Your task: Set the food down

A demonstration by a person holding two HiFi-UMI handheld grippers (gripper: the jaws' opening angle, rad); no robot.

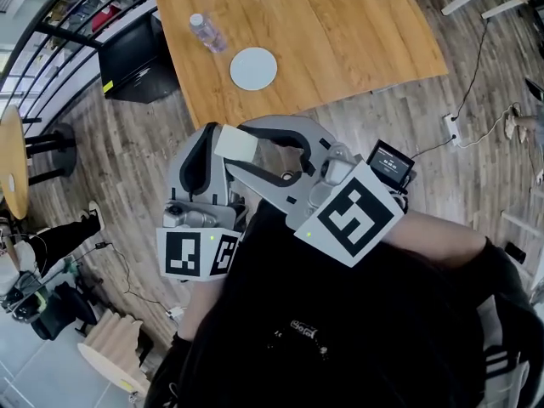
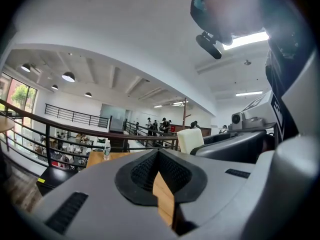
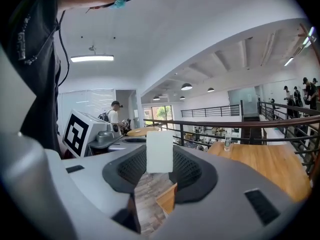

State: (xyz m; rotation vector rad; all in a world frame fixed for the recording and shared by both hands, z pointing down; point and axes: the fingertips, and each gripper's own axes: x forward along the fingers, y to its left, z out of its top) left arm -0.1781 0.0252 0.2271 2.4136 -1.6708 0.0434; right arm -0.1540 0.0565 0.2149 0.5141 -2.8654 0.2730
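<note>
While both grippers are held side by side over the plank floor (image 1: pixel 127 155), short of the near edge of the wooden table (image 1: pixel 340 32), a clear water bottle (image 1: pixel 206 32) is seen upright at the table's left part. A white round plate (image 1: pixel 253 68) is set just to its right, apart from it and nearer the table's edge. The left gripper (image 2: pixel 158 156) is shown with its jaws brought together and nothing between the black pads. A pale cream rectangular food block (image 1: pixel 236 145) is clamped upright at the jaw tips of the right gripper (image 3: pixel 160 159), one pad pressed on each side. The block is carried in the air, off the table and well apart from the plate.
</note>
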